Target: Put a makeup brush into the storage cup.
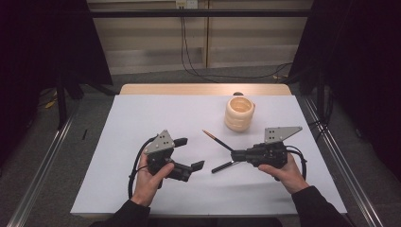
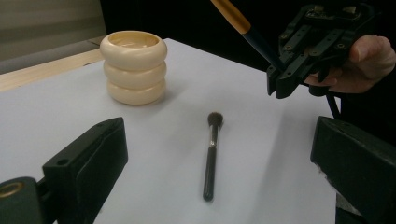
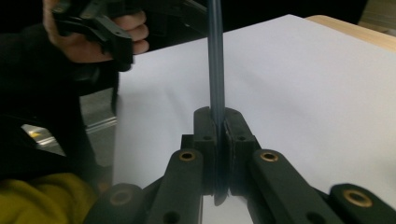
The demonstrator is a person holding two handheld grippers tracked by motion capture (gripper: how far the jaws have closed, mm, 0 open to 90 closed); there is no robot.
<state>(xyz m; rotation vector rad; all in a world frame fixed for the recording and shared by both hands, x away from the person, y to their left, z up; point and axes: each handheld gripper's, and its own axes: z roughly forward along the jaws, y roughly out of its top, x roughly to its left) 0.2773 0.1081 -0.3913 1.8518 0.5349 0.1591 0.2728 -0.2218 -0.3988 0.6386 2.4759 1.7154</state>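
The right tool (image 1: 235, 154) is closed tight on a thin dark-blue pencil-like stick with an orange-brown upper end (image 1: 215, 138). Its two black jaws press the stick from both sides, as the right gripper view shows (image 3: 215, 84). The stick is lifted off the white desk (image 1: 142, 118) and points away from the tool, towards the middle of the desk.

The left tool (image 1: 190, 153) is wide open and holds nothing; in the left gripper view its jaws stand far apart at both sides.

Between them, on the desk, lies a black make-up brush with a soft dark tip (image 2: 211, 154). In the high view it lies just beside the right tool (image 1: 222, 167).

A cream-coloured holder made like three stacked rings (image 1: 239, 114) stands upright at the far side of the desk, well apart from both tools.
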